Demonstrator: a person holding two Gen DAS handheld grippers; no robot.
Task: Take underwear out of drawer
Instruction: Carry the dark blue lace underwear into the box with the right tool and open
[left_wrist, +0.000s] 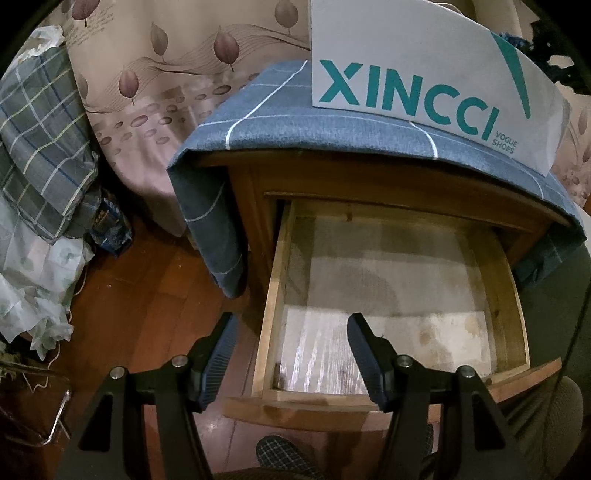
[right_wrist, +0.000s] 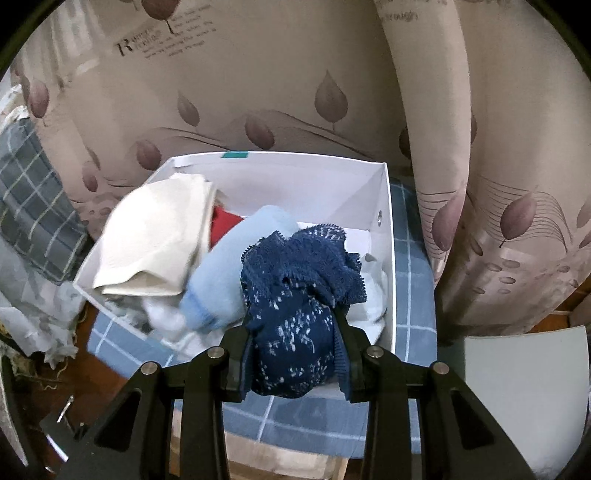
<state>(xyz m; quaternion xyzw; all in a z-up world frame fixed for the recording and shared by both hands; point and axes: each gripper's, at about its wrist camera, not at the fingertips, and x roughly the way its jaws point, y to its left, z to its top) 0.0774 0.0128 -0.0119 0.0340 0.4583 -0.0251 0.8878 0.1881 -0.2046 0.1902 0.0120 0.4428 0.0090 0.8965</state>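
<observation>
The right gripper (right_wrist: 295, 343) is clamped on a bunched piece of dark blue lace underwear (right_wrist: 295, 314), held above the near edge of the white shoe box (right_wrist: 384, 229), likely so it can drop in with the cream (right_wrist: 155, 240), red (right_wrist: 225, 221) and pale blue garments (right_wrist: 240, 266) already piled there. The box sits on the cloth-covered nightstand (left_wrist: 332, 122), toward its back edge. The left gripper (left_wrist: 291, 332) hangs half open and empty over the front left corner of the pulled-out drawer (left_wrist: 273, 295), whose lined bottom shows nothing left inside. A leaf-print curtain (right_wrist: 258, 92) hangs close behind the box; the heaped garments crowd its left side, leaving room at the right.
</observation>
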